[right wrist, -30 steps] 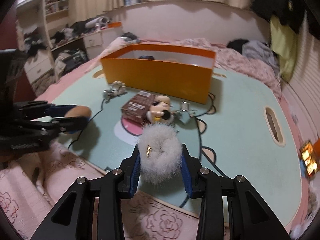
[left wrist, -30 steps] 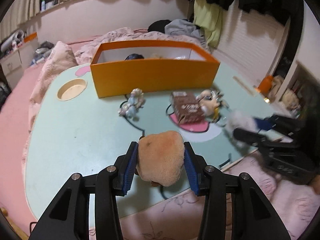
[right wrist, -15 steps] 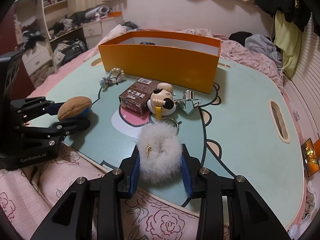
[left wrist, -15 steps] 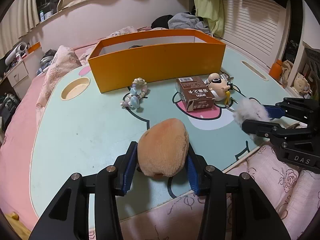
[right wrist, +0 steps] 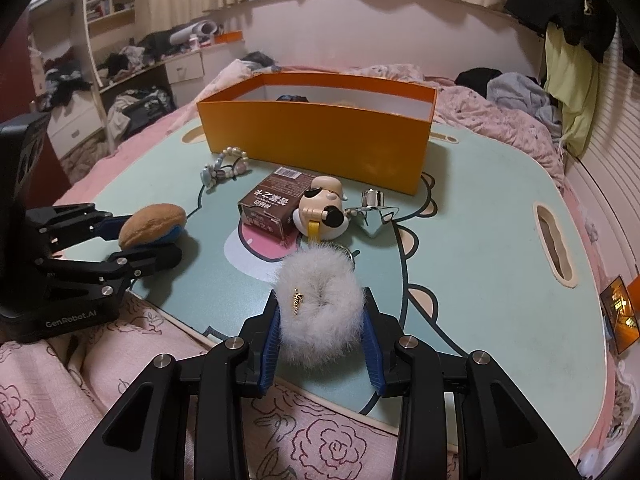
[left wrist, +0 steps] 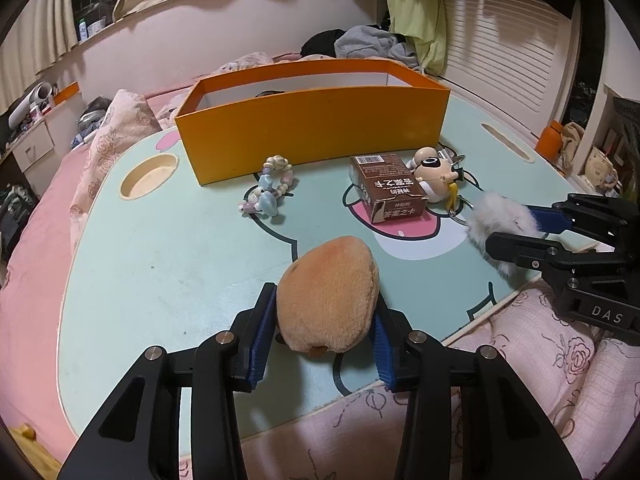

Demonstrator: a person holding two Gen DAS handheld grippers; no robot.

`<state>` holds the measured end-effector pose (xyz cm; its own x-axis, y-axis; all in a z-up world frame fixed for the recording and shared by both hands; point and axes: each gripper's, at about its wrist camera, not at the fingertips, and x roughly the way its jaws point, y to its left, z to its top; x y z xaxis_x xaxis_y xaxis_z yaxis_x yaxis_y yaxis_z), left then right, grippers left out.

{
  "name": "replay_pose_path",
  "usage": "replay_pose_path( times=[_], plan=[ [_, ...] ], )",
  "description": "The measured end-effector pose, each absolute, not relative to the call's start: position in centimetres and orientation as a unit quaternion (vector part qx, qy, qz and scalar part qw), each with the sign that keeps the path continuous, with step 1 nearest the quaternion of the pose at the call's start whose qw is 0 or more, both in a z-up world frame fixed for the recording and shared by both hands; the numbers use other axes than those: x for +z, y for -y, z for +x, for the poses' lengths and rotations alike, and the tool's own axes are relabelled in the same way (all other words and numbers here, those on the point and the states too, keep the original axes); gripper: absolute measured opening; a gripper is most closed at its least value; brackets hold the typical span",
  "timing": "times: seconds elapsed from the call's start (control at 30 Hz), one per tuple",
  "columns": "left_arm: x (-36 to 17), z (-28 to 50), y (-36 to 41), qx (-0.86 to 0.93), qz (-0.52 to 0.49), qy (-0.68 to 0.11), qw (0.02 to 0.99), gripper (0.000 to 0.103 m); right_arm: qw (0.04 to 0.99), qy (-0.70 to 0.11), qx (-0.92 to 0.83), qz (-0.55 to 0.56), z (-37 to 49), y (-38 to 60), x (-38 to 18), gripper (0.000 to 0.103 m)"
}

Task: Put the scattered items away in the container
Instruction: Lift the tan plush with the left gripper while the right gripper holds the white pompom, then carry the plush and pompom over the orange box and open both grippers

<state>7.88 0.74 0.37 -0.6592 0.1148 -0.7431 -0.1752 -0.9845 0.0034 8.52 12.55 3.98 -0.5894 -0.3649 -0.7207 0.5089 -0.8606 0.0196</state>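
Observation:
My left gripper [left wrist: 324, 300] holds a tan plush toy [left wrist: 328, 280] just above the table's near edge, its jaws closing on the toy, blue pads pressed into its sides. My right gripper [right wrist: 320, 300] is shut on a grey-white fluffy pompom [right wrist: 320, 312] with a gold tag. From each wrist the other gripper shows: the right gripper [left wrist: 508, 228] with the pompom [left wrist: 496, 216], the left gripper [right wrist: 160, 236] with the plush toy [right wrist: 152, 220]. The orange box [left wrist: 312, 128] stands open at the table's far side, something dark inside it.
On the mint-green table [left wrist: 160, 260] lie a bead bracelet [left wrist: 268, 188], a brown carton [left wrist: 386, 188], a cartoon figure keychain [left wrist: 434, 172] and a shiny silver piece [right wrist: 374, 208]. Pink bedding surrounds the table. Cut-out holes sit at the table's left [left wrist: 148, 176] and right [right wrist: 554, 240].
The blur of a second ago has gone and both views have settled. Each gripper keeps its item, and the things on the table lie as before.

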Motion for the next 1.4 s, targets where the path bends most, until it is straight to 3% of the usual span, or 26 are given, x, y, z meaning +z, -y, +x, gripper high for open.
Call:
replay_pose_path(
  times=[0.27, 0.67, 0.97, 1.03, 1.07, 1.27, 1.4],
  plan=[
    [2.5, 7.5, -0.4, 0.915, -0.392, -0.023, 0.099, 0.042, 0.254, -0.078, -0.891, 0.367, 8.1, -13.0, 5.6, 0.035],
    [11.0, 0.9, -0.6, 0.937, -0.327, -0.028, 0.121, 0.042, 0.243, -0.053, -0.917, 0.313, 2.7, -12.7, 12.1, 0.035],
    [10.1, -8.7, -0.6, 0.925, -0.368, 0.015, 0.097, 0.042, 0.216, -0.055, -0.918, 0.328, -4.9, -9.5, 12.9, 0.035],
    [9.0, -10.4, -0.2, 0.909, -0.393, 0.069, 0.12, 0.043, 0.209, -0.046, -0.912, 0.349, -6.9, -8.9, 11.9, 0.04],
    [8.1, -11.4, 0.1, 0.899, -0.412, 0.093, 0.118, 0.043, 0.203, -0.045, -0.909, 0.362, -7.8, -8.7, 11.3, 0.049],
    [6.6, -11.0, 1.2, 0.899, -0.412, 0.124, 0.087, 0.044, 0.178, -0.038, -0.922, 0.341, -7.3, -9.3, 10.9, 0.068],
    [7.1, -9.1, 1.6, 0.899, -0.407, 0.133, 0.093, 0.046, 0.181, -0.024, -0.925, 0.333, -5.8, -9.9, 11.3, 0.068]
  ],
)
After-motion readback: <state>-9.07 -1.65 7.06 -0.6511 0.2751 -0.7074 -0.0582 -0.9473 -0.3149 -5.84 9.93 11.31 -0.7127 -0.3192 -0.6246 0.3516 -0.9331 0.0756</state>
